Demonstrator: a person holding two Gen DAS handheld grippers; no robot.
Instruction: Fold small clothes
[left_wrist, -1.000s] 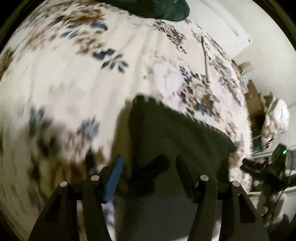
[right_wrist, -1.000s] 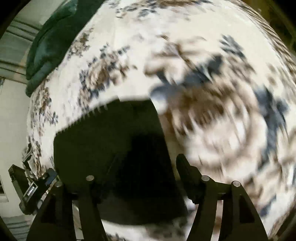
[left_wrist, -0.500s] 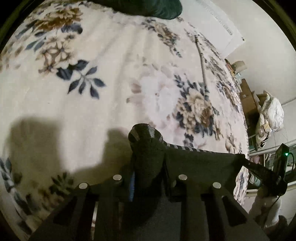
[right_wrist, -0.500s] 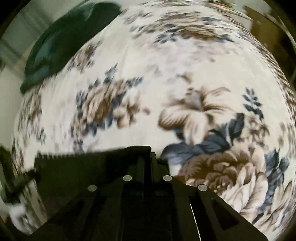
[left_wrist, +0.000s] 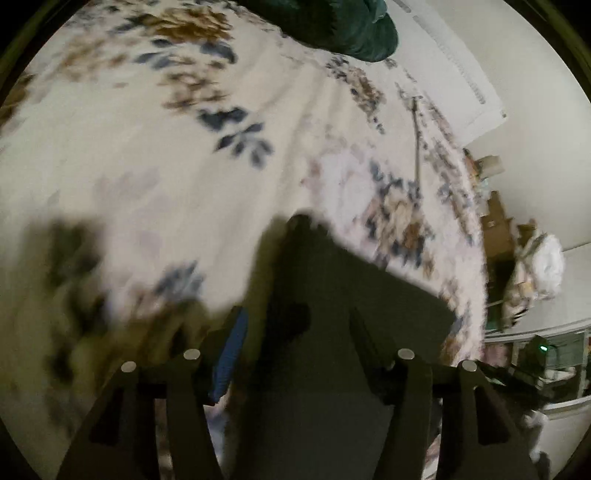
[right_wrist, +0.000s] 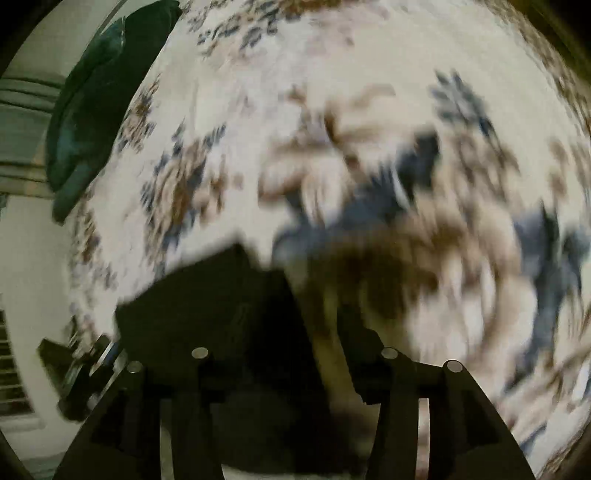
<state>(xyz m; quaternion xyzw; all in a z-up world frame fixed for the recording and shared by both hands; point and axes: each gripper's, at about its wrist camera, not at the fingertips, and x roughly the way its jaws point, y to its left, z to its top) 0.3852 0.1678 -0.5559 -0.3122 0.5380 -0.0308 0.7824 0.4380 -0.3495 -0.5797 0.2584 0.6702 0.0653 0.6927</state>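
A small dark garment (left_wrist: 354, 295) lies flat on the floral bedspread (left_wrist: 147, 147). In the left wrist view my left gripper (left_wrist: 295, 328) is open just above its near left part, its blue-padded finger (left_wrist: 231, 354) over the edge. In the right wrist view the same garment (right_wrist: 207, 317) lies at lower left. My right gripper (right_wrist: 280, 350) is open above its right edge, holding nothing. Both views are motion-blurred.
A dark green pillow or blanket (left_wrist: 332, 26) lies at the bed's far end, also in the right wrist view (right_wrist: 92, 110). A thin stick (left_wrist: 416, 147) lies on the bedspread. Clutter and boxes (left_wrist: 517, 258) stand beyond the bed's right edge.
Half a second ago both grippers were shut on the garment's corners. Now both are open, the garment lies flat, and the grippers have lifted off it.
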